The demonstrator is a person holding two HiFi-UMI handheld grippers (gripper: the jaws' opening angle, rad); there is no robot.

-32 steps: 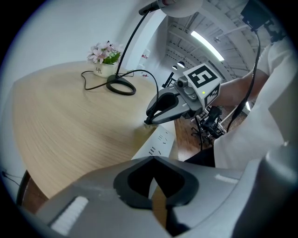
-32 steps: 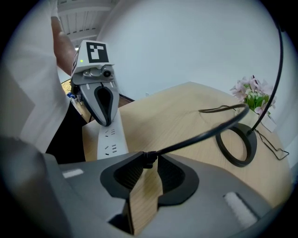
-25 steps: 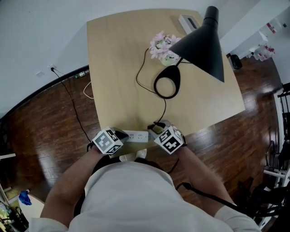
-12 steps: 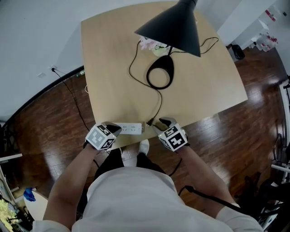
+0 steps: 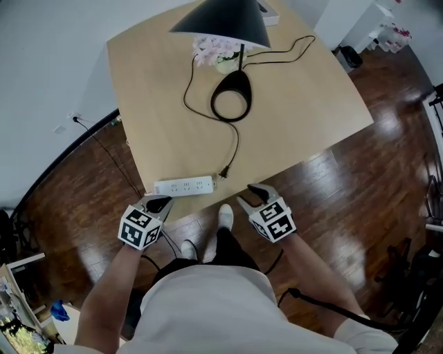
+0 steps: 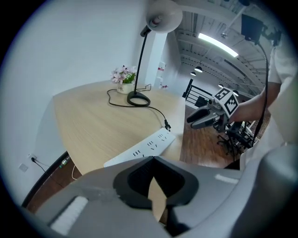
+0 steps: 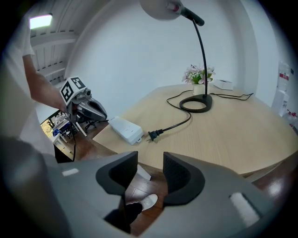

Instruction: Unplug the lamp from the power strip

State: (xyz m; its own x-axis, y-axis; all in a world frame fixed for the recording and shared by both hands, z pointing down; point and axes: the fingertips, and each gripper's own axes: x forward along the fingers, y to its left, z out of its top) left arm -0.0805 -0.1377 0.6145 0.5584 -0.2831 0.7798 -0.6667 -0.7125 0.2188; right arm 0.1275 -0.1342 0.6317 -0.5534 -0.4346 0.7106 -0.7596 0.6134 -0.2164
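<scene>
Lamp plug: it is seen lying flat on the table, out of the sockets, just beside the right end of the power strip.
Lamp: it is stood upright at the far side of the table, next to the flowers, and its cord is run loosely toward the near edge.
Left gripper: it is held off the near table edge; the fingers are closed together on nothing.
Right gripper: it is also held off the table edge; the fingers are set apart, and only the floor and a shoe are seen between them.
Task state: the unplugging is judged to be finished.
Risk, cord: the loose cord can be caught by a gripper passing over it, and the plug can then be dragged off the edge.
Risk, lamp: if the cord is pulled hard, the tall lamp can be tipped.
Risk, power strip: it is placed near the table edge, so it can be knocked down by a careless touch.
</scene>
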